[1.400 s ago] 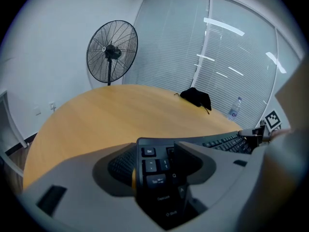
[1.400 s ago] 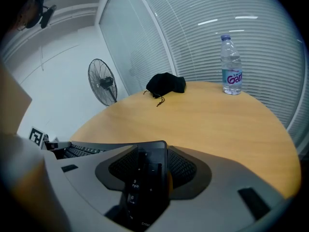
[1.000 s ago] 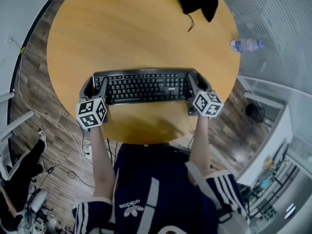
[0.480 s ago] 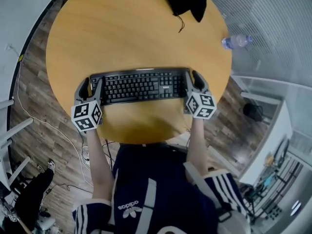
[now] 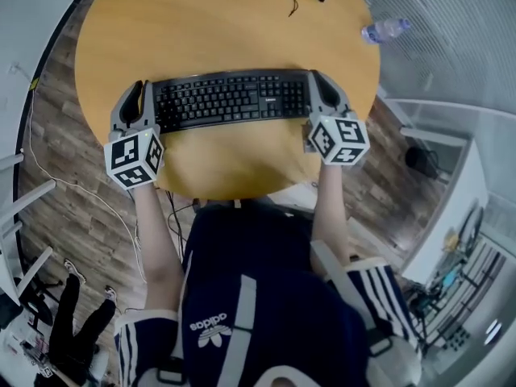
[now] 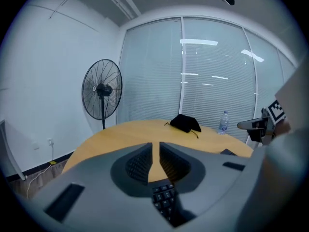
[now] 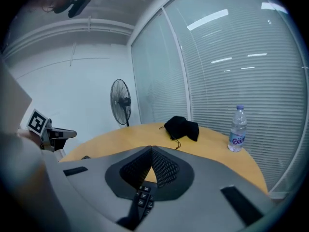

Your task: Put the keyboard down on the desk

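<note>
A black computer keyboard (image 5: 230, 99) is seen from above, stretched crosswise over the near half of a round tabletop of pale orange-brown wood (image 5: 201, 31). It is gripped at both short ends by two grey hand-held tools. At its left end, the left gripper (image 5: 137, 95) is pinched onto it. In the left gripper view the jaws have just been closing, and their ribbed pads are drawn in on a strip of dark keys, with a thin wedge of gap left at the tips. At its right end, the right gripper (image 5: 322, 87) is clamped on likewise. In the right gripper view its jaws have just been closing too, the tips are brought together, and a row of keys is caught in the throat behind them. Whether the keyboard rests on the wood or is held just above it cannot be told. A crumpled black cloth pouch (image 7: 182, 128) and a clear plastic water bottle with a blue label (image 7: 237, 128) are placed at the far edge of the table, well apart from the keyboard. A black pedestal fan (image 6: 102, 89) is stood beyond the table, before a wall of white blinds.
</note>
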Demonstrator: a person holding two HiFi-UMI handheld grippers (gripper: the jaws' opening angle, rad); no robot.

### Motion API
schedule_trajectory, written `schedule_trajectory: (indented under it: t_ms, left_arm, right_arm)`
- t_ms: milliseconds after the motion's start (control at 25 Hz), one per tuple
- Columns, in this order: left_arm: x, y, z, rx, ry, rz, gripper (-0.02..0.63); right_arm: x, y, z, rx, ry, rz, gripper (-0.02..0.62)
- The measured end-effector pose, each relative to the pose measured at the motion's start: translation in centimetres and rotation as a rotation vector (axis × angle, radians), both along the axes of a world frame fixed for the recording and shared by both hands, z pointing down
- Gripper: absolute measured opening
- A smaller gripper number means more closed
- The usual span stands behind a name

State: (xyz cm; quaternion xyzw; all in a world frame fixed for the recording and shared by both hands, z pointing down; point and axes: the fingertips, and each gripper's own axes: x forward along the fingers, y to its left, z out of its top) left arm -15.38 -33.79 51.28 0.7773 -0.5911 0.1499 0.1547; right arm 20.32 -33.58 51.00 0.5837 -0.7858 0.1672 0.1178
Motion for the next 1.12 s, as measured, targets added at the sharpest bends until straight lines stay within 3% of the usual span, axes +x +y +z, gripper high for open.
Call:
schedule_trajectory:
  t_ms: [200,360,640,880,1120]
  left_arm:
    - [1.4,1.2,-4.8,0.097,-0.041,0.023,0.003]
    - [2.2,2.6,-8.9,0.148,0.039,0.001,0.003]
    - [3.5,4.5,-17.3,0.322,0.085,0.022,0.002]
    - [5.0,7.4,-20.8,0.377,0.100,0.069,0.002]
    - [4.9,10.3,-22.9,0.418,0.107,0.077,0.002]
  right_arm:
    - [-0.2,1.6,-5.1,0.087,0.027,-0.004,0.003]
    - [-0.2,3.5,-8.7,0.146,-0.011,-0.003,0.003]
    - [-1.7,6.4,-14.5,0.236,-0.082,-0.044,0.003]
    - [-3.8,9.5,-18.6,0.327,-0.047,-0.095,0.003]
    - [-4.7,11.8,-20.7,0.354,-0.041,-0.100,0.003]
